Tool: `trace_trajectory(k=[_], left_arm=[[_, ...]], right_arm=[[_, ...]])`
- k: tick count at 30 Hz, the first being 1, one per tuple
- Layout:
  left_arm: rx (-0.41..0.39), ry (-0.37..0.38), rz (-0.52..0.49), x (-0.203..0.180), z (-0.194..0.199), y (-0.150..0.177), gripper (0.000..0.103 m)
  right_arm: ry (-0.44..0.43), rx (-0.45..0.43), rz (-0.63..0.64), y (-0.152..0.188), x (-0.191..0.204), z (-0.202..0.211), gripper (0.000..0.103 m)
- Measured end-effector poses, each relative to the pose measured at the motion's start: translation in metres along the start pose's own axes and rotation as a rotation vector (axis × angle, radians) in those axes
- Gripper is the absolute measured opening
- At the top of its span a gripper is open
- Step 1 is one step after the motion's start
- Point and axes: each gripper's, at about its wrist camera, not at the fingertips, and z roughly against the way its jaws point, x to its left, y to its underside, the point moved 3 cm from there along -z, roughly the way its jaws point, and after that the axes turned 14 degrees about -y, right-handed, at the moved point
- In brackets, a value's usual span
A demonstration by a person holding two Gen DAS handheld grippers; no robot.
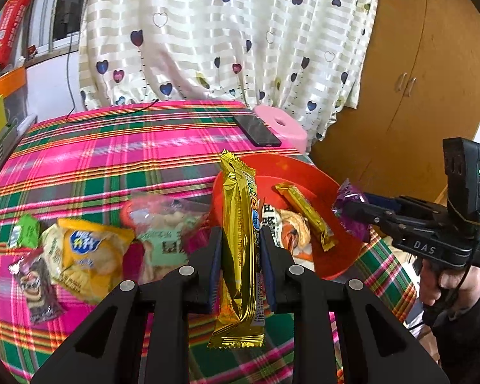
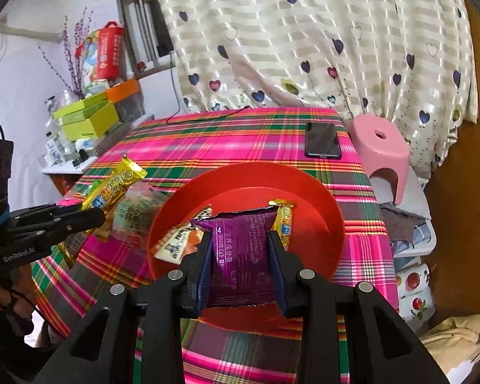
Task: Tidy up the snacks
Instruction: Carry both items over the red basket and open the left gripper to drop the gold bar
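The left gripper (image 1: 241, 249) has its fingers (image 1: 215, 249) pinching a long gold wafer bar (image 1: 240, 249) at mid-length, the bar held upright and clear of the bench (image 1: 112, 150), just short of the near rim of the red bowl (image 1: 329, 192). The right gripper (image 2: 240, 256) has its fingers (image 2: 276, 256) clamped on the two sides of a purple snack packet (image 2: 240, 246), which hangs over the red bowl's near half.

Judged step: both snacks are in transfer to the bowl, release pending. The bowl already holds a small gold bar (image 1: 307, 214) and a white-and-orange packet (image 1: 291, 230).

Next move, as judged: the right gripper lowers slightly and spreads to drop the packet; the left carries its bar forward over the rim and tips it flat before release, since an upright bar could topple out.

Pose: the left gripper points across the bench toward the bowl; the right approaches from the bowl's right side, tilted down.

Loose snacks remain left of the bowl: a yellow biscuit pack (image 1: 86, 256), a clear packet (image 1: 163, 230), a green sweet (image 1: 25, 232).
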Motion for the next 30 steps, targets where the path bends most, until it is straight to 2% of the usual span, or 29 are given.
trace_trajectory(k=[7,20,30], left_arm=[[0.024,0.020,-0.024,-0.014,-0.026,-0.014,0.024],[0.072,0.020,-0.074,-0.030,-0.072,-0.031,0.024],[0.097,-0.021,-0.092,-0.031,-0.093,-0.033,0.024]], right_arm=[[0.022,0.014,-0.033,-0.005,-0.022,-0.018,0.030],[0.113,0.054,-0.077,-0.007,-0.059,-0.043,0.031],[0.104,0.049,-0.075,-0.009,-0.061,-0.040,0.033]])
